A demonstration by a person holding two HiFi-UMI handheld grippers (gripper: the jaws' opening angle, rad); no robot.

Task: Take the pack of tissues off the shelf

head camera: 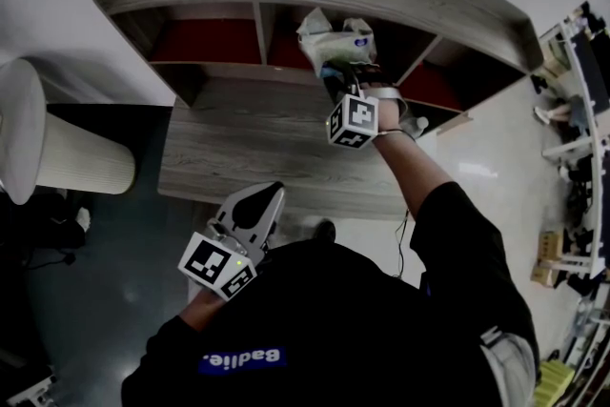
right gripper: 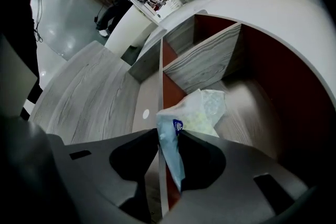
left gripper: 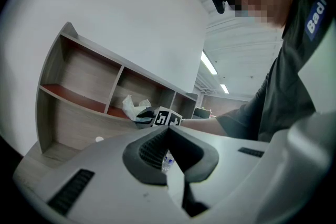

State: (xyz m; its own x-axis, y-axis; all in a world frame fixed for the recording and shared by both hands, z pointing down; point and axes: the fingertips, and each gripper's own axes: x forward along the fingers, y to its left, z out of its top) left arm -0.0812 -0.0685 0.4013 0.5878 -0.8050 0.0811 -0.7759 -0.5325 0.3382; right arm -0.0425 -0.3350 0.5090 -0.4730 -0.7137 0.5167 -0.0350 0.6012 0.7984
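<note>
Right claw [right gripper: 169, 131] jaws sit narrow, pinched on a thin fold of wrapper from the tissue pack [right gripper: 197, 110]. We have film between the pads, not the pack body. The bulk of the pack sits just ahead of the jaw tips and a bit off to one side, at the mouth of the middle compartment of the shelf [right gripper: 205, 60].

From the head view, the right claw [head camera: 335, 76] reaches in from below the pack [head camera: 334, 35]. We can't tell whether the pack rests on the shelf floor or is already off it.

Our take on doing this step well:
- Hold the squeeze firm, since a film-only grip can slip or tear.
- Draw straight back along the jaw line, slowly and without twisting.
- Lift slightly first so the pack doesn't drag on the front lip under the claw.
- Watch for sag, because the body will likely swing down below the tips once it is free.
- If the fold creeps out of the pads, stop and re-grip deeper on the body.

Left claw [head camera: 267, 195] is held well behind and below the right one, over the desk [head camera: 219, 148]. Its jaws are together with nothing held. We'd use it to support the pack once it clears the shelf.
</note>
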